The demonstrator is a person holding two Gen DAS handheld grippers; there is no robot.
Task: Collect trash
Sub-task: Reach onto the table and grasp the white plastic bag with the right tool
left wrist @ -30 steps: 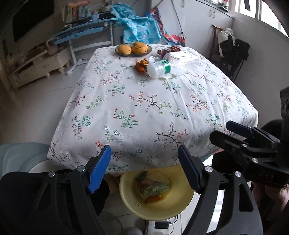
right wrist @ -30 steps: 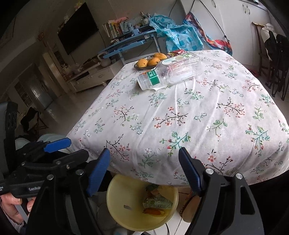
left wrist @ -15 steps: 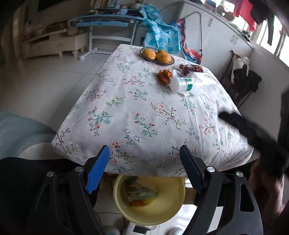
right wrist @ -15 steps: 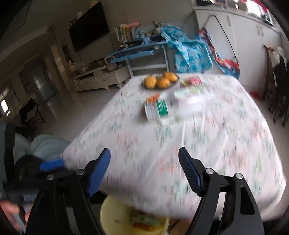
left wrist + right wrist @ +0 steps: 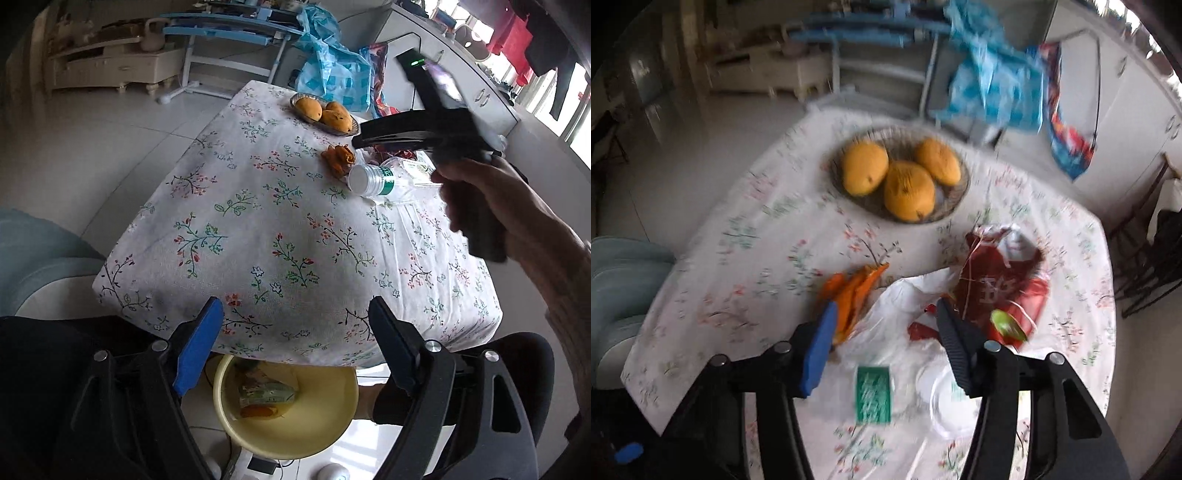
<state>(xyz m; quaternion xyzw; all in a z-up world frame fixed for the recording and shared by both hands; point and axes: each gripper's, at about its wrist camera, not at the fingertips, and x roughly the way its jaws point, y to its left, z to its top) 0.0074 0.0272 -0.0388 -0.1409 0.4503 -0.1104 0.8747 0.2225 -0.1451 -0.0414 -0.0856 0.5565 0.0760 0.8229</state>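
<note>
A clear plastic bottle with a green label lies on the floral tablecloth, beside orange peel and a red wrapper. My right gripper hangs over the bottle with its jaws closing. The bottle's clear body lies between the fingers, and the blurred frame shows no pad pressing on it. A hand carries the right gripper at the far right of the table. My left gripper is open and empty at the table's near edge, above a yellow bowl holding wrappers and peel.
A shallow basket with three mangoes stands at the far end of the table. Behind it are a blue desk frame and blue plastic bags. White cabinets line the right wall. A pale blue chair stands to the left.
The right gripper swept from the table's near edge out over the bottle and wrappers, and its jaws narrowed. The left gripper rolled a little and stayed over the bowl.
</note>
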